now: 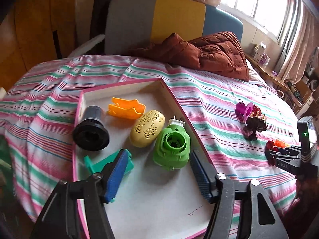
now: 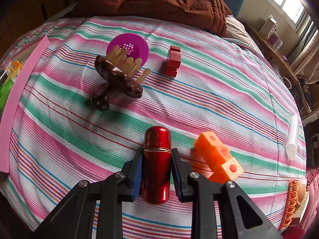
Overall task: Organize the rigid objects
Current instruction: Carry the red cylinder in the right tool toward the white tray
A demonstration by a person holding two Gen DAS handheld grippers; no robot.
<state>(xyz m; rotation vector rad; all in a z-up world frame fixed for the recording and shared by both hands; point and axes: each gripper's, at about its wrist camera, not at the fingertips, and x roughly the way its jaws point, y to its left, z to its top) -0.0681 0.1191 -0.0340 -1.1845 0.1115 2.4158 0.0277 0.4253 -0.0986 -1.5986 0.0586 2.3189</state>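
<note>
My left gripper point(image 1: 159, 158) stands open over the pink-rimmed tray point(image 1: 123, 85), its pads clear of the green plug-in device point(image 1: 171, 145) lying between and just beyond them. The tray also holds a black funnel-shaped part point(image 1: 90, 131), an orange clip point(image 1: 125, 108), a yellow perforated oval point(image 1: 147, 128) and a teal piece point(image 1: 95, 163) partly hidden behind the left finger. My right gripper point(image 2: 157, 151) is shut on a red metallic capsule point(image 2: 157, 159) resting on the striped bedsheet point(image 2: 59, 139). Beside it lies an orange block point(image 2: 217, 155).
Farther out on the sheet are a brown pegged massager point(image 2: 117, 79), a purple strainer point(image 2: 137, 45) and a red block point(image 2: 173, 60). A white tube point(image 2: 293, 137) and an orange comb-like piece point(image 2: 292, 201) lie at the right. A brown quilt point(image 1: 209, 53) is bunched at the headboard.
</note>
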